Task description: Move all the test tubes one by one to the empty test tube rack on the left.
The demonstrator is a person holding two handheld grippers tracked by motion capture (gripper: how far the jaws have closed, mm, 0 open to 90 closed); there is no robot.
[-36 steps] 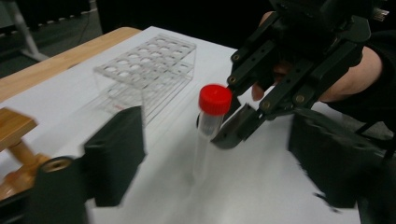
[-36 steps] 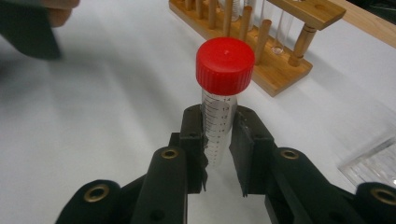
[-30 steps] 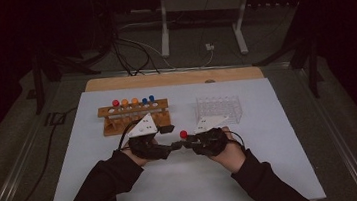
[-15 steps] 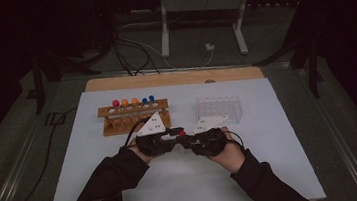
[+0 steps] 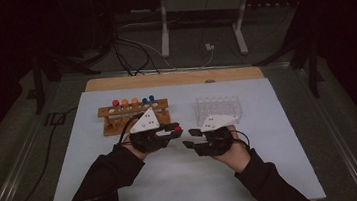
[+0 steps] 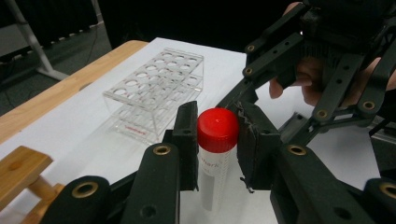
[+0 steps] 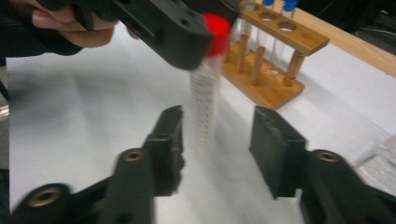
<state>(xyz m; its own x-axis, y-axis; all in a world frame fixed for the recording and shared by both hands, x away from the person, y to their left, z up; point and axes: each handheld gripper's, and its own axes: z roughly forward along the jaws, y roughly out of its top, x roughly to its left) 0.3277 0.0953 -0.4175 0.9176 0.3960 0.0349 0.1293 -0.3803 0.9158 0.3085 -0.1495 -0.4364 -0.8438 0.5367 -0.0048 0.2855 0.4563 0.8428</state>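
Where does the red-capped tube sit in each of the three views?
High view: red-capped tube at centre, between the two tools.
Left gripper view: bottom centre, clamped by the jaws.
Right gripper view: upper centre, hanging from the left tool.
Shared landmark: wooden rack.

From my seat: wooden rack sits left on the table, clear rack right of it — tube just before them, between both.

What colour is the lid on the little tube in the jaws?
Red. The cap on the clear tube shows best in the left gripper view.
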